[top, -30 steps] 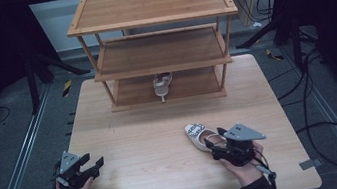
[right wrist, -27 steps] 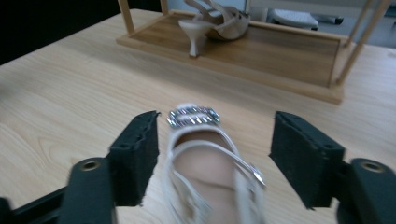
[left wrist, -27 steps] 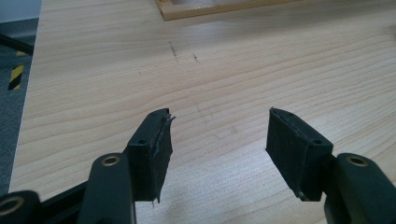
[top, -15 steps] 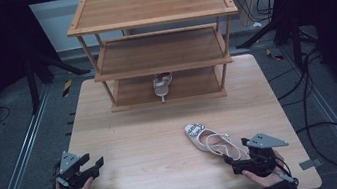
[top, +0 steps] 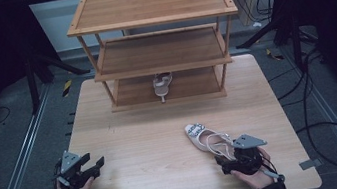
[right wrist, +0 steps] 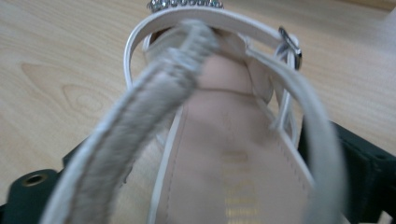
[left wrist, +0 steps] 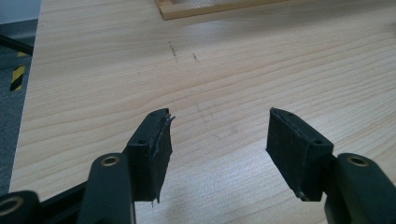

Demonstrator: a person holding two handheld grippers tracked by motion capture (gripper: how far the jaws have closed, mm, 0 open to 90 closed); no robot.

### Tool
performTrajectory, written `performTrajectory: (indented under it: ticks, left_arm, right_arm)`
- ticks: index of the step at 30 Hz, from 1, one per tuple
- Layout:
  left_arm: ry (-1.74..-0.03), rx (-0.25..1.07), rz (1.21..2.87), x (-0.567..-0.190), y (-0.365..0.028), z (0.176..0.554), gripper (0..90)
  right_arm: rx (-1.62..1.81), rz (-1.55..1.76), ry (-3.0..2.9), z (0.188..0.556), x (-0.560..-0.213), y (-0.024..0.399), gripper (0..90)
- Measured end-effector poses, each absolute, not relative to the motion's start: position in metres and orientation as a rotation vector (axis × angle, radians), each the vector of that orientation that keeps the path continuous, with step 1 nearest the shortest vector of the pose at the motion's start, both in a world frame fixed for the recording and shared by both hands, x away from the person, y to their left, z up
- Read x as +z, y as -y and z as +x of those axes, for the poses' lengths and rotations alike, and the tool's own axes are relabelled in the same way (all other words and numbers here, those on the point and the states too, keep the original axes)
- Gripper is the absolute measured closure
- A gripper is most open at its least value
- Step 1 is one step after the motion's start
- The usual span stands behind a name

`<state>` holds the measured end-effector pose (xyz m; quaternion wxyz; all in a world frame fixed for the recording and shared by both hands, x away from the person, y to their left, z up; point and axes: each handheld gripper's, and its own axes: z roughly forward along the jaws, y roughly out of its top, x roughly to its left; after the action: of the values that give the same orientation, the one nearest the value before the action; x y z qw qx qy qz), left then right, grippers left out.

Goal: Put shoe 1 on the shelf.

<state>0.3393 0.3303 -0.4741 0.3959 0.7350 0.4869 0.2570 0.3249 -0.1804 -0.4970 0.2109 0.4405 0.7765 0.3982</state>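
Note:
A pale strappy sandal (top: 202, 136) lies on the wooden table (top: 136, 129), its jewelled toe pointing away from me. My right gripper (top: 223, 158) sits low at its heel end. In the right gripper view the sandal's insole (right wrist: 233, 158) and straps run between the two black jaws of this gripper (right wrist: 210, 186). Those jaws have just been opening, and I see no pad pressing on the shoe. A matching sandal (top: 162, 85) stands on the bottom shelf of the wooden rack (top: 157, 50). My left gripper (top: 93, 162) rests at the table's front left, open (left wrist: 217, 135) and holding nothing.
The three-tier rack takes up the back half of the table; its upper two shelves are bare. Bare wood lies between the two grippers. Cables (top: 306, 79) and dark stands run along the floor on both sides.
My right gripper has drawn back toward the person and sunk lower, uncovering the sandal's straps. The sandal stays where it was. The left gripper has not moved.

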Motion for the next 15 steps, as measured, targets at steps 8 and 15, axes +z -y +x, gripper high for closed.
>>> performTrajectory:
  ticks: [8, 15]
  left_arm:
    - [-1.230, 0.651, 1.863, -0.4736, -0.3303, 0.3391, 39.0]
    - [-1.233, 0.633, 1.855, -0.4747, -0.3320, 0.3400, 39.1]
  right_arm:
    - [1.141, 1.217, -2.151, 0.3283, -0.4966, 0.1801, 30.2]
    - [1.124, 1.239, -2.161, 0.3287, -0.4949, 0.1789, 37.2]
